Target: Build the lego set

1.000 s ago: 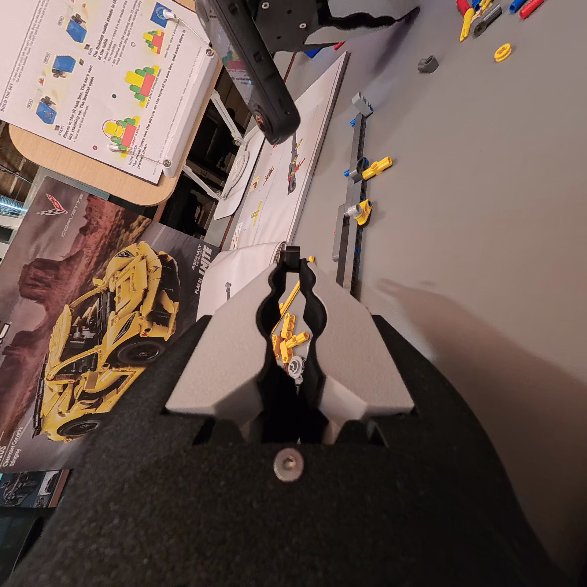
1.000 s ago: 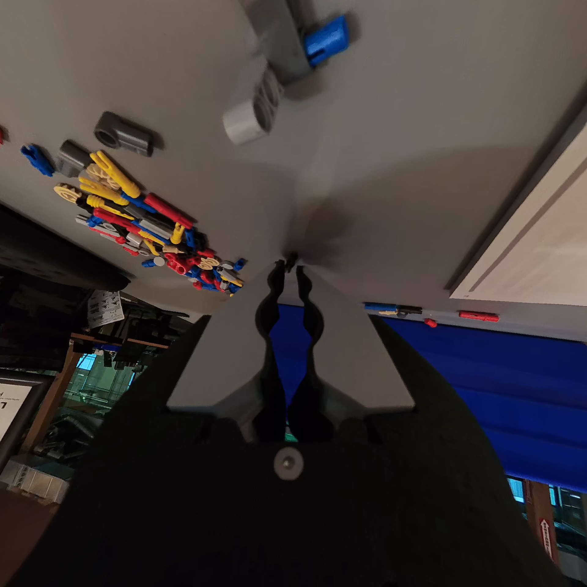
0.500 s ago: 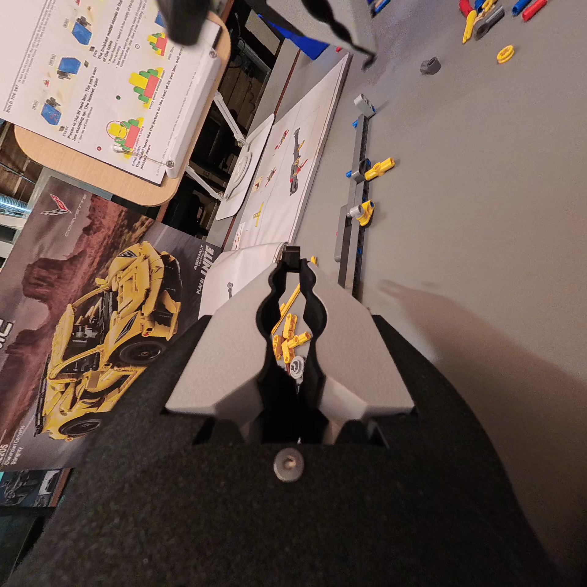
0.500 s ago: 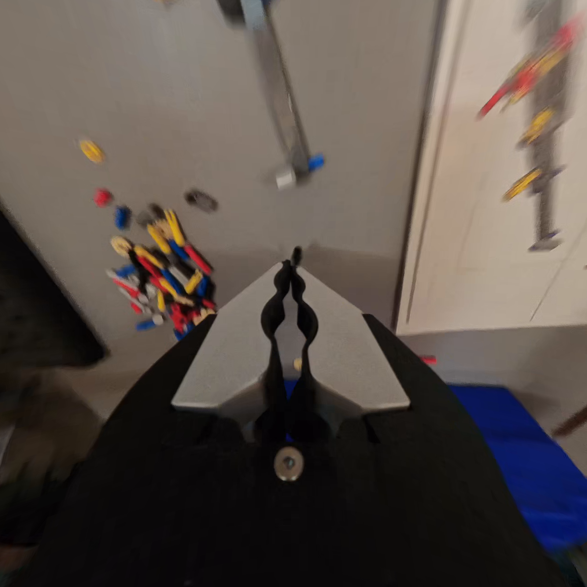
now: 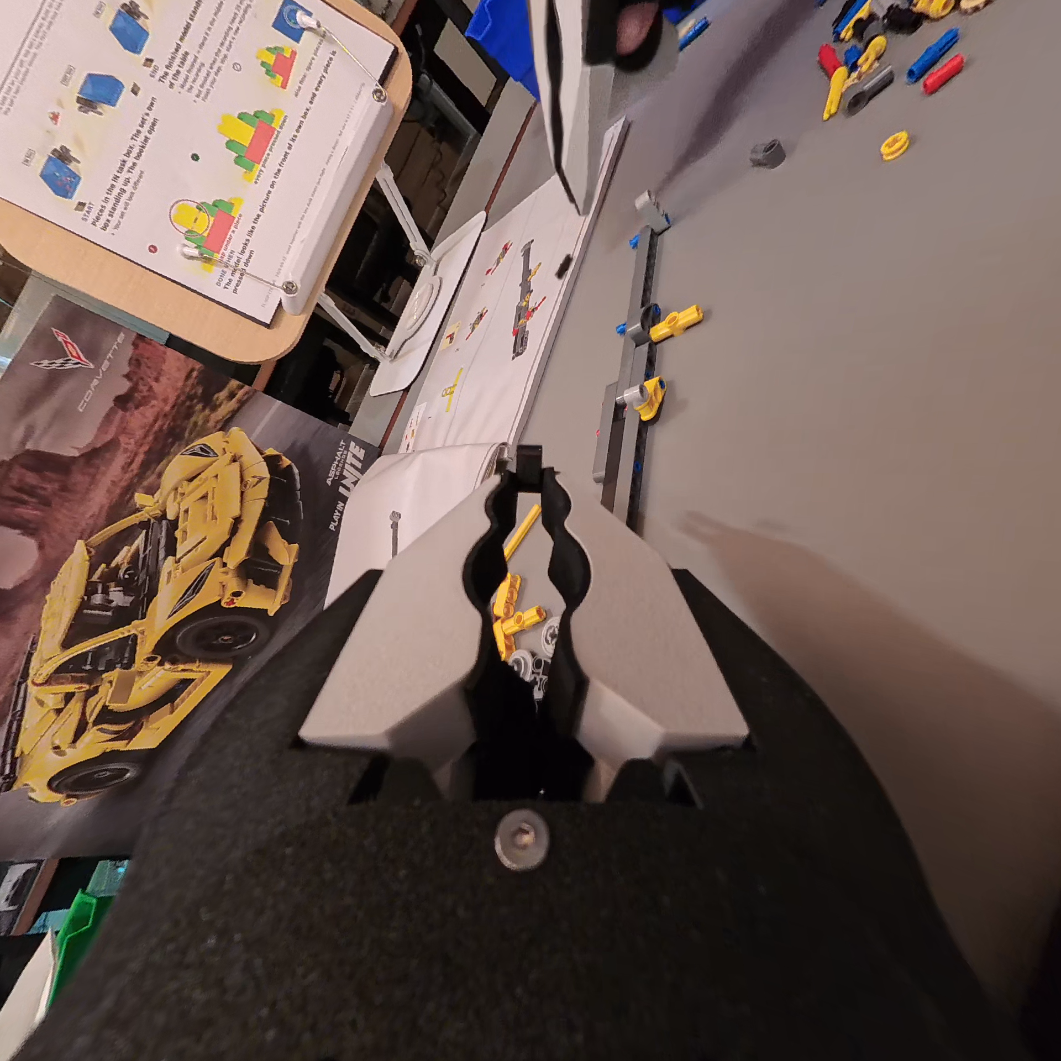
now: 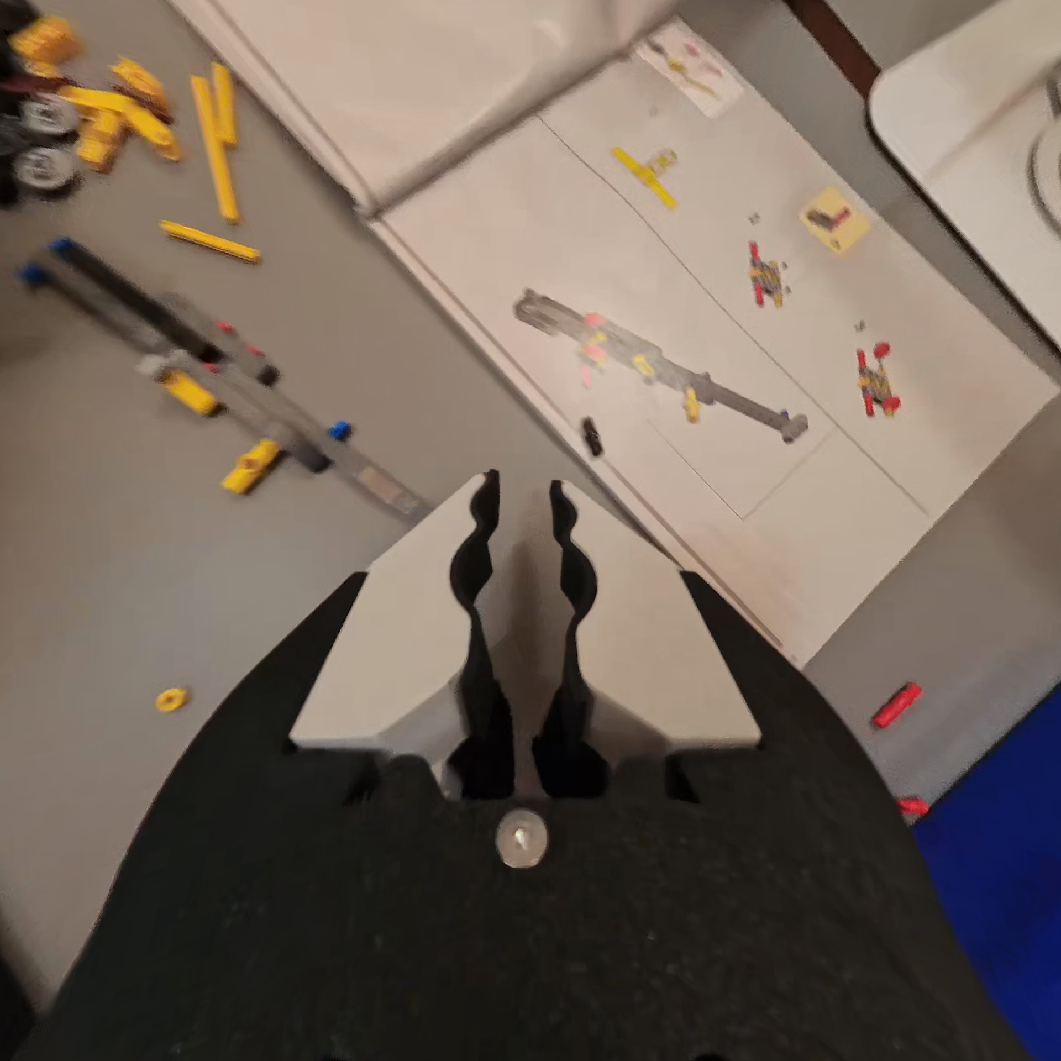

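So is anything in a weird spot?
Yes: a small black piece lies on the open instruction booklet, near its edge, away from the piles of loose parts on the grey table.

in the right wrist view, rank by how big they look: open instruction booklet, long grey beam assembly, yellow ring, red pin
1. open instruction booklet
2. long grey beam assembly
3. red pin
4. yellow ring

The last two look close; blur makes their order unsure.

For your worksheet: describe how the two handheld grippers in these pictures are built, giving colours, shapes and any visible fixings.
Both match. The left gripper and the right gripper each have two pale grey wedge-shaped fingers that taper toward the tip, lined on the inner faces with wavy black pads. The fingers sit in a black, grainy, rounded body with one silver screw at its centre. No cables, markings or sleeves show.
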`<action>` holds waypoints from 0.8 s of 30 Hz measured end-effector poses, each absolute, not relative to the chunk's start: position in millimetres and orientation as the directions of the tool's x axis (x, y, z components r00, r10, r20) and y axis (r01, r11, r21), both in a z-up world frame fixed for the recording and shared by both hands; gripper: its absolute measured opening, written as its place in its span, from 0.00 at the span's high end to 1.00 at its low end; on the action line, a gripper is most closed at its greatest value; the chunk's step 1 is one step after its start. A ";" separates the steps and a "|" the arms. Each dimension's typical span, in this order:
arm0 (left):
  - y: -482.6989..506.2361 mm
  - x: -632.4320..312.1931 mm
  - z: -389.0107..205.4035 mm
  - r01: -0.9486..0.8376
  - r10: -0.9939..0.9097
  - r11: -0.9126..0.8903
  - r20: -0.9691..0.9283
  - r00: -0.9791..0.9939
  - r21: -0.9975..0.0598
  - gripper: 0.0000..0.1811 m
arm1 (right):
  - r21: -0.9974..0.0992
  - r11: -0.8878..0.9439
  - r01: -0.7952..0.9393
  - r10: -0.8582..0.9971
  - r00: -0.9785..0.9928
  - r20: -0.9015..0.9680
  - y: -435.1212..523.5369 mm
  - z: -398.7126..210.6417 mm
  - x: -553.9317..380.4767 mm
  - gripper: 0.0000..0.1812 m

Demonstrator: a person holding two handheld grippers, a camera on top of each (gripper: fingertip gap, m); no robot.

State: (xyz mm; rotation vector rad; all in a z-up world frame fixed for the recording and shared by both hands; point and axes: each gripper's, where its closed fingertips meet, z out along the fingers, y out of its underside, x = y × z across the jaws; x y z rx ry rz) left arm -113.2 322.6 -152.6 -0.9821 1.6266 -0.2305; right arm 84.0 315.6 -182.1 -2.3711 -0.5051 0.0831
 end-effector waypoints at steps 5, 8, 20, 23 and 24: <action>324.6 -114.1 -154.2 -0.478 -0.691 0.630 -0.723 0.013 -0.611 0.96 | -0.671 -0.681 0.292 0.292 0.949 0.116 331.5 -203.2 104.2 0.88; 325.4 -114.2 -154.6 -0.480 -0.691 0.630 -0.723 0.013 -0.611 0.96 | -0.709 -0.621 0.334 0.311 0.935 0.168 339.3 -196.1 106.0 0.92; 326.1 -114.3 -155.9 -0.483 -0.694 0.628 -0.720 0.008 -0.611 0.96 | -0.699 -0.583 0.414 0.511 0.856 0.080 350.5 -209.8 101.7 0.92; 326.3 -114.3 -156.1 -0.484 -0.693 0.629 -0.721 0.007 -0.609 0.97 | -0.701 -0.569 0.430 0.545 0.836 0.070 348.9 -209.4 98.8 0.97; 325.9 -114.2 -156.0 -0.483 -0.693 0.629 -0.721 0.007 -0.609 0.97 | -0.700 -0.563 0.440 0.549 0.832 0.081 348.7 -209.1 97.7 0.98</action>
